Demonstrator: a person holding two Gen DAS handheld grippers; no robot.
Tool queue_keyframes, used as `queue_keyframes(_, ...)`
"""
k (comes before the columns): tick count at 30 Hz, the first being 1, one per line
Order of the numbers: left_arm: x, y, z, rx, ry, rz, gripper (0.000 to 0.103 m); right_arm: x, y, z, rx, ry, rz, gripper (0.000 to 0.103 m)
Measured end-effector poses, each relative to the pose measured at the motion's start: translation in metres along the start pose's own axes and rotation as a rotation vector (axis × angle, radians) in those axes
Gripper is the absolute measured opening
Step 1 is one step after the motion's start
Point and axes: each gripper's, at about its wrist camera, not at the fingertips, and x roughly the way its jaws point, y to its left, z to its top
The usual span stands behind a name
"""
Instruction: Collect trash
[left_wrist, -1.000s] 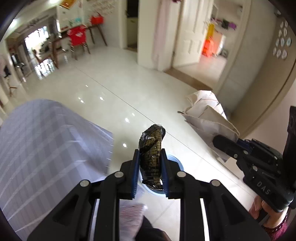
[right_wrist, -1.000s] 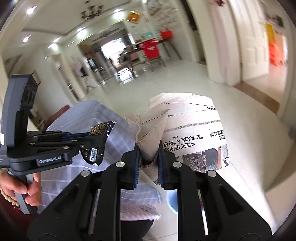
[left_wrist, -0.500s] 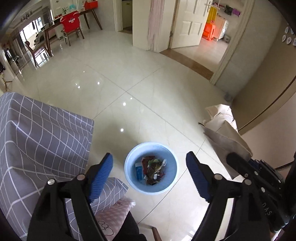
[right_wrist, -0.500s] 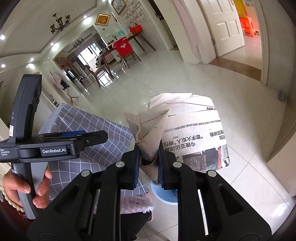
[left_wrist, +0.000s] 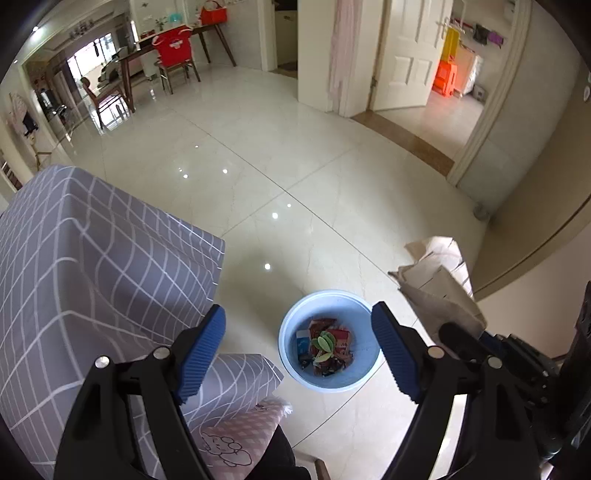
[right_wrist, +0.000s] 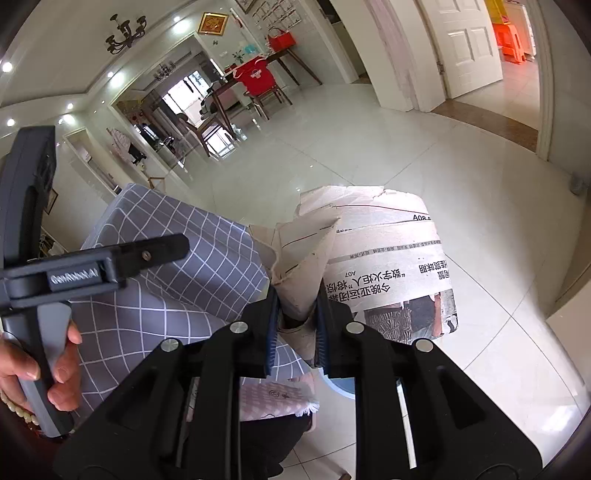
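A light blue trash bin (left_wrist: 295, 332) stands on the tiled floor below me, holding wrappers and other trash (left_wrist: 325, 347). My left gripper (left_wrist: 299, 350) is wide open and empty, hovering above the bin. My right gripper (right_wrist: 295, 321) is shut on a crumpled newspaper (right_wrist: 384, 266) and holds it up in the air. The newspaper also shows at the right of the left wrist view (left_wrist: 439, 284). The left gripper's body (right_wrist: 110, 262) shows at the left of the right wrist view. A sliver of the bin (right_wrist: 340, 387) shows under the right gripper.
A grey checked cloth covers a table or seat (left_wrist: 92, 266) just left of the bin. A pink patterned cloth (left_wrist: 236, 435) lies beneath it. A dining table with a red-covered chair (left_wrist: 173, 51) stands far back. An open white door (left_wrist: 406, 55) is at the far right.
My left gripper opened and let go of the dark wrapper, which dropped into the bin. The left gripper tilted down over the bin. The right gripper kept hold of the newspaper.
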Motion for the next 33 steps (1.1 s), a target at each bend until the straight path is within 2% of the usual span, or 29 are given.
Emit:
queue_keyframes(5,-0.012,0.015,0.001,-0.011,-0.034,0.019,0.080,0.006,0.009,0.002,-0.008,0.005,0.015,0.019)
queue_keyframes(7,-0.016,0.020,0.001,-0.019,-0.044,0.028,0.081,0.008,0.012,0.002,-0.010,0.005,0.022,0.024)
queue_keyframes(9,-0.018,0.023,0.001,-0.023,-0.049,0.028,0.081,0.012,0.015,0.004,-0.010,0.001,0.018,0.032)
queue_keyframes(11,-0.020,0.028,0.002,-0.033,-0.051,0.025,0.081,0.017,0.016,0.006,-0.013,-0.002,0.000,0.062)
queue_keyframes(13,-0.021,0.032,0.001,-0.043,-0.047,0.018,0.081,0.024,0.012,0.005,-0.015,0.008,-0.051,0.063)
queue_keyframes(17,-0.026,0.038,-0.002,-0.047,-0.049,0.016,0.081,0.029,0.011,0.001,-0.004,0.031,-0.047,0.063)
queue_keyframes(22,-0.043,0.046,-0.008,-0.055,-0.071,0.017,0.081,0.015,0.022,-0.001,-0.020,0.022,-0.047,0.063)
queue_keyframes(27,-0.077,0.051,-0.022,-0.054,-0.125,0.032,0.081,-0.020,0.048,0.003,-0.058,-0.036,-0.036,0.063)
queue_keyframes(33,-0.140,0.057,-0.047,-0.059,-0.231,0.094,0.084,-0.078,0.096,0.003,-0.141,-0.133,-0.009,0.068)
